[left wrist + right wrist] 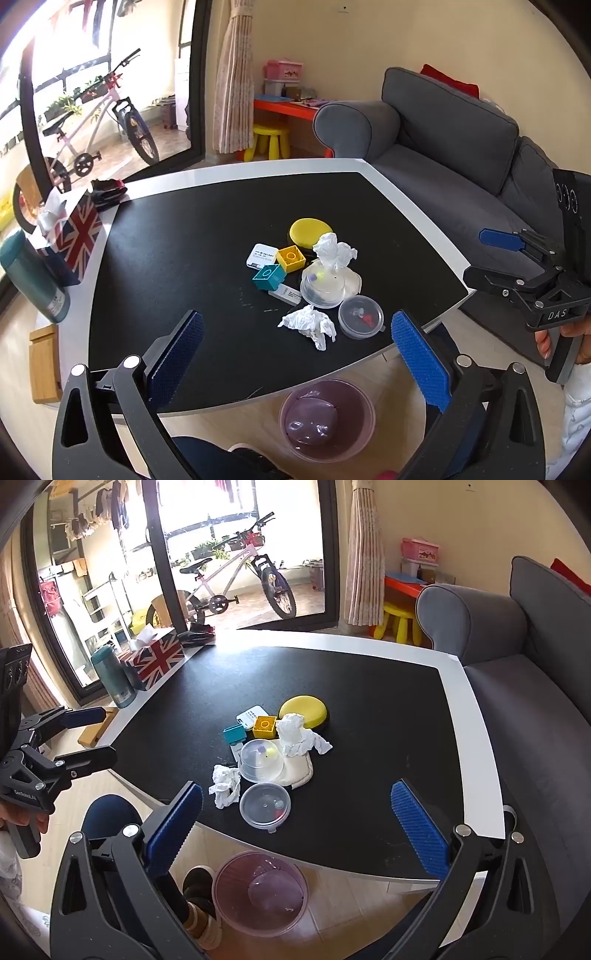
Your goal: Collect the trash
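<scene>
Both of your grippers hang above the near edge of the table (229,173) with fingers spread wide and nothing between them: the left gripper (295,354) and the right gripper (295,823) each frame the clutter from the near side. The trash, as I judge it, is the two crumpled tissues: the near tissue (308,325) lies flat on the black top just beside the clear round lid (360,317), and the far tissue (334,251) sits propped on the clear dome container (323,286), beside the yellow sponge (310,232). Start with the near tissue, since it is closest and has open table on its near side. Come down over it with the fingers straddling its bulk, and close low enough to gather the paper, not just a loose corner, while keeping the right-hand finger off the lid. The purple-lined bin (327,419) stands on the floor just below the table's near edge, so the carry is short: lift, draw back past the white rim, and release over the bin. Keep clear of the teal block (269,277) and yellow block (291,257), which crowd the far tissue.
</scene>
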`<state>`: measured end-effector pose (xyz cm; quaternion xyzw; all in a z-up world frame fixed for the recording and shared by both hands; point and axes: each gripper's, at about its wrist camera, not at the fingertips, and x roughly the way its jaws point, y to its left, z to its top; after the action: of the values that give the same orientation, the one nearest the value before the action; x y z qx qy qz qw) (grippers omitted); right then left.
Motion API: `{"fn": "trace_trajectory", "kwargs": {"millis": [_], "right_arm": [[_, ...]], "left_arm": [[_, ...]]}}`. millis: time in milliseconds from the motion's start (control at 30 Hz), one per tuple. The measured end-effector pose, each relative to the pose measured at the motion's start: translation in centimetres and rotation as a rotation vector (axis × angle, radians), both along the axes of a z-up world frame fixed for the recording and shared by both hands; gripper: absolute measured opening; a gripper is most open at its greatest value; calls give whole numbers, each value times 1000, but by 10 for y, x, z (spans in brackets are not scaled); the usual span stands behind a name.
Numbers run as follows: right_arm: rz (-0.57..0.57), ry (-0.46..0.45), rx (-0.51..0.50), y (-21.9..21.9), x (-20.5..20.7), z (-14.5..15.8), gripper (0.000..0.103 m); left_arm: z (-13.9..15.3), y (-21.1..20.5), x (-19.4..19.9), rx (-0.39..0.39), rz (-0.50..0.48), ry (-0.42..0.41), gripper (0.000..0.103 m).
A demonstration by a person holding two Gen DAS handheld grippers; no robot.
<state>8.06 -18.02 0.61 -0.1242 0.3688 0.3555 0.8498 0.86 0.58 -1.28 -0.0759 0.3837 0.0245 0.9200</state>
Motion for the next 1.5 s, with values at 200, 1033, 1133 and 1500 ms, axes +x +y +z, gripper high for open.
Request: {"fn": "trace_trajectory", "kwargs": {"millis": [200, 1033, 1133, 1500], "right_arm": [[-4, 7, -3, -2, 1, 0, 100], [-4, 12, -6, 0, 2, -1, 100], [-1, 11, -6, 0, 2, -1, 100], [-1, 13, -6, 0, 2, -2, 100]], "left_arm": [[-1, 2, 0, -1, -1, 4, 97], [2, 0, 1, 14, -6, 1, 97], [2, 1, 2, 18, -6, 1, 97], [2, 2, 3, 16, 0, 2, 97]]}}
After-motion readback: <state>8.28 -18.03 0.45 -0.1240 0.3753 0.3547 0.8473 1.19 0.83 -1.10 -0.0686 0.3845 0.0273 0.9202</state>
